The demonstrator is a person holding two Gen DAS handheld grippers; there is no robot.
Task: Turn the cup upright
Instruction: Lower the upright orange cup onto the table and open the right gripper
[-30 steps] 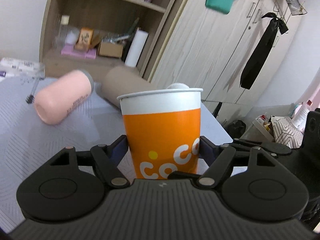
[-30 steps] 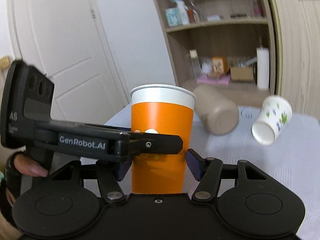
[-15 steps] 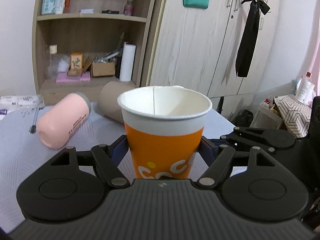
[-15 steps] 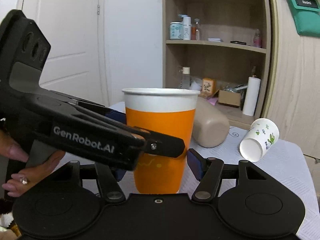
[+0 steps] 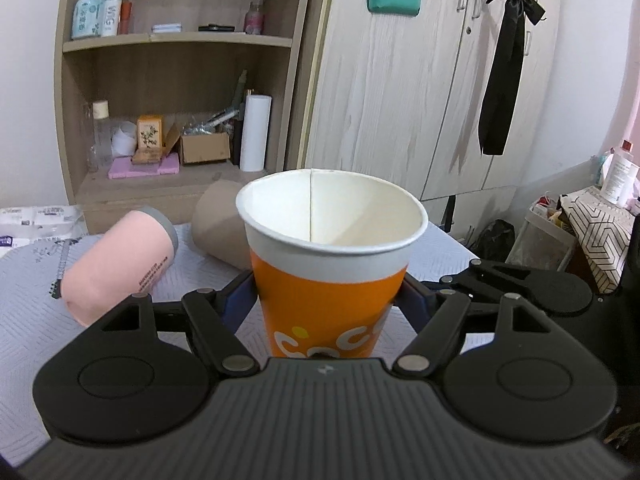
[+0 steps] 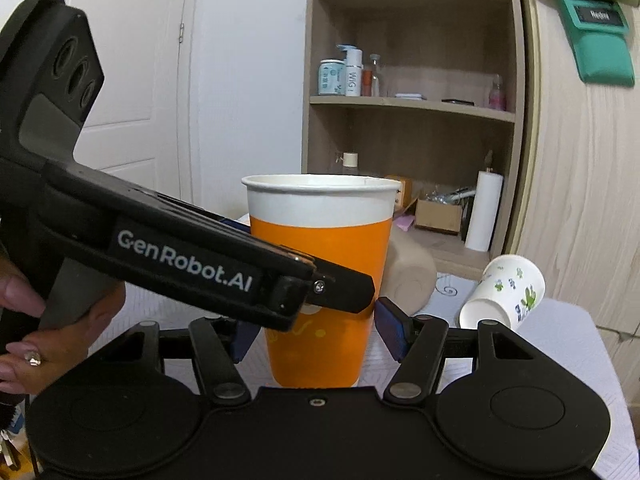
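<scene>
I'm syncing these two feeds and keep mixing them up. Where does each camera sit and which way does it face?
Left wrist: sits on the left tongs, looking along the blue pads clamping the orange paper cup, toward shelf and wardrobe; only tong hardware shows.
Right wrist: sits on the right tongs, pads flanking the same cup, facing door and shelf; the left tongs and the person's hand show.
Shared: cup, tan tumbler, shelf.

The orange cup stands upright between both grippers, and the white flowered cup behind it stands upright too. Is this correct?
Not quite. The orange cup is upright, but the white flowered cup lies on its side on the table, its mouth toward the camera, as the right wrist view shows.
</scene>
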